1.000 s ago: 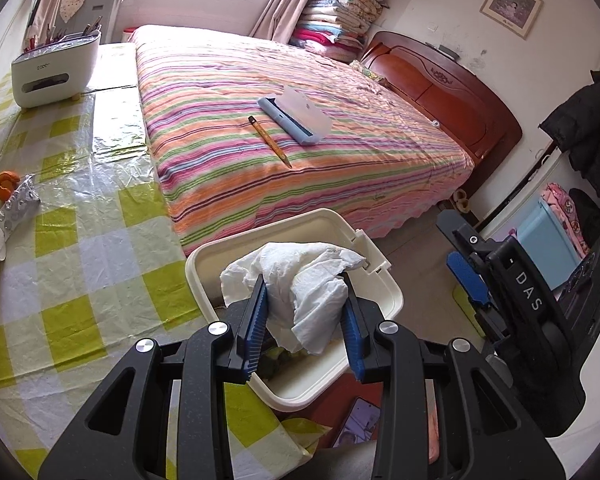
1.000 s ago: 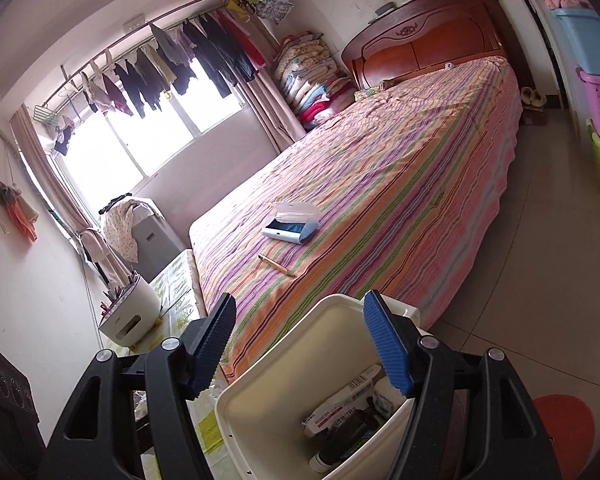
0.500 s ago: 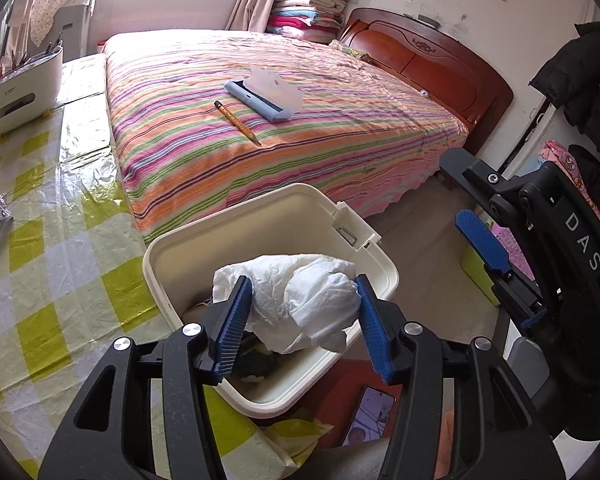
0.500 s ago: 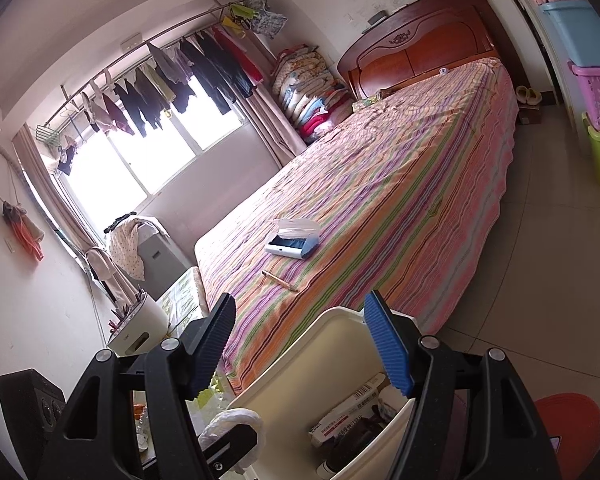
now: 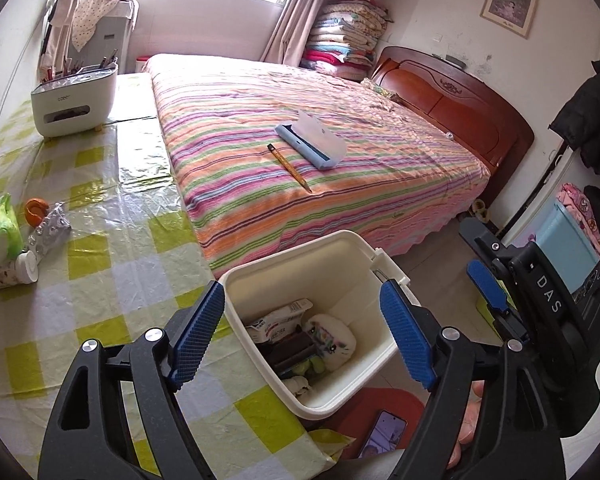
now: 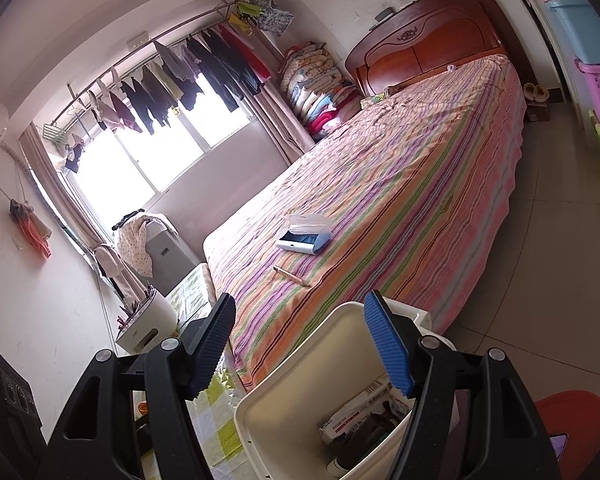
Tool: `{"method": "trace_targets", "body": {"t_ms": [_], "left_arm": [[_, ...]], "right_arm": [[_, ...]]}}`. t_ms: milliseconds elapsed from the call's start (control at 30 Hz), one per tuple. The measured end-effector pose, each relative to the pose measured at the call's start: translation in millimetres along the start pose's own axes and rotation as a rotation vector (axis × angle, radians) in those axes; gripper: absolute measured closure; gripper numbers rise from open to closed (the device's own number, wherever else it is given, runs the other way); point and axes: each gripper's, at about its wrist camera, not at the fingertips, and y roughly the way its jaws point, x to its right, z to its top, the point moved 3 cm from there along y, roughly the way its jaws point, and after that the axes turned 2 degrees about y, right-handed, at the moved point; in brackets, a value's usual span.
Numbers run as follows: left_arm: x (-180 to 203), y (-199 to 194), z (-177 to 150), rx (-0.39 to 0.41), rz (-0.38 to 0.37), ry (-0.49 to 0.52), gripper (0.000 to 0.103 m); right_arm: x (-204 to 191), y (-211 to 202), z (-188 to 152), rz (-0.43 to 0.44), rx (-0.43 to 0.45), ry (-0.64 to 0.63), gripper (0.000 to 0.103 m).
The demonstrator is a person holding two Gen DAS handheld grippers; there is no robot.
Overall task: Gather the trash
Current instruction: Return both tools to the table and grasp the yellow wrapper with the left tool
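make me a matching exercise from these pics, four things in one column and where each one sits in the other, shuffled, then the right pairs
Things:
1. pencil
2. medicine box
3. white organizer
4. folded quilts

Places:
A. inside the white bin
B. stacked in the corner beside the headboard
C. on the striped bedspread
D. far end of the checked table

Pairs: 1-C, 2-A, 3-D, 4-B

Black frames, ribbed blue fingers (image 5: 198,336)
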Motion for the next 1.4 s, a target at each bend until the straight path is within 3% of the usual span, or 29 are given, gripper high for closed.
{"method": "trace_targets", "body": {"t_ms": [233,433,633,733,833,933,1000,1300,1400], "left_arm": [[-58.8,-33.3,10.0,0.054,0.081,-0.085,0.024],[-127.9,-63.5,5.5,0.082,0.220,-0.170,0.024],[-216.1,-113.6,-3.4,0.132,0.351,-0.312,0.024],[-269.0,-135.1,-13.8,0.134,0.385,-0.461,0.024],[-310.9,-152.6,-22.2,0.150,0.364,-0.563,0.024],[-344.3,-158.2,-30.2,0.121,0.389,-0.642,0.025],[-356.7,-157.6,-33.0,0.116,0.369,-0.645,0.025],[-396.9,-130.0,-45.7,0.034,0.425,-0.673,0.026],[-403.4,-118.3,-42.4,0.016,0.428,-0.664,0.036]], "right_arm": [[-29.0,7.6,-16.4,0.033,-0.046,-0.073,0.038],[-51.7,15.5,-32.9,0.054,-0.085,-0.119,0.038],[-71.5,24.5,-51.2,0.072,-0.134,-0.141,0.038],[-84.0,26.4,-61.2,0.087,-0.151,-0.172,0.038],[-97.1,26.1,-70.4,0.119,-0.166,-0.197,0.038],[-107.8,25.8,-80.6,0.144,-0.185,-0.216,0.038],[-113.9,25.6,-86.1,0.167,-0.200,-0.227,0.038],[-139.0,22.5,-99.3,0.229,-0.198,-0.303,0.038],[-147.2,27.1,-101.1,0.242,-0.205,-0.318,0.038]]}}
